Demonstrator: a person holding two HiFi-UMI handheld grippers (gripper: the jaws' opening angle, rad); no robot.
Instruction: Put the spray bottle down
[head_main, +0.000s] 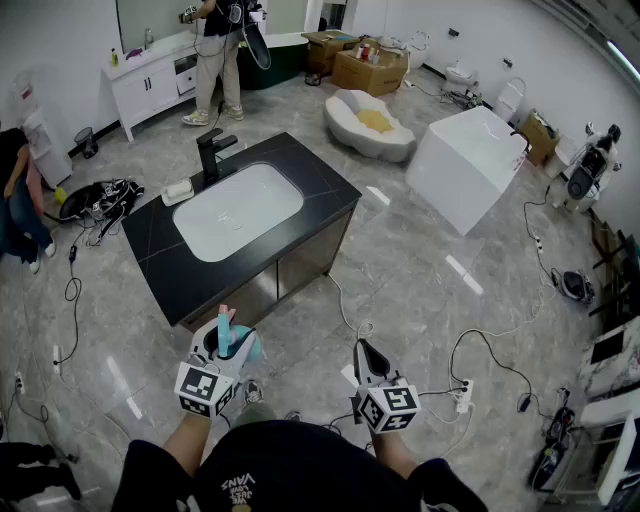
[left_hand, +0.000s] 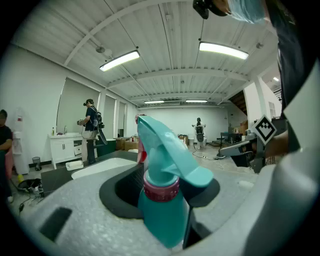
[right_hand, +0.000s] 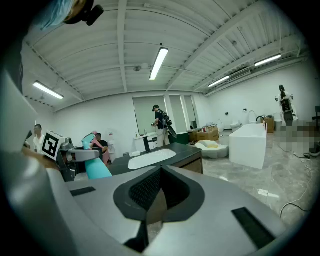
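Observation:
A teal spray bottle (head_main: 237, 342) with a pink collar and teal trigger head stands upright between the jaws of my left gripper (head_main: 226, 347), which is shut on its body. In the left gripper view the bottle (left_hand: 162, 200) fills the middle, its nozzle pointing right. I hold it in the air in front of the black counter (head_main: 320, 195), short of its near edge. My right gripper (head_main: 368, 358) is level beside it on the right, its jaws (right_hand: 150, 212) closed together with nothing between them. From the right gripper view the bottle (right_hand: 96, 169) shows at the left.
The black counter holds a white sink basin (head_main: 238, 210), a black faucet (head_main: 210, 155) and a white soap dish (head_main: 178, 190). A white tub (head_main: 465, 160) stands to the right. Cables and a power strip (head_main: 462, 395) lie on the grey floor. A person (head_main: 215, 55) stands at the far white cabinet.

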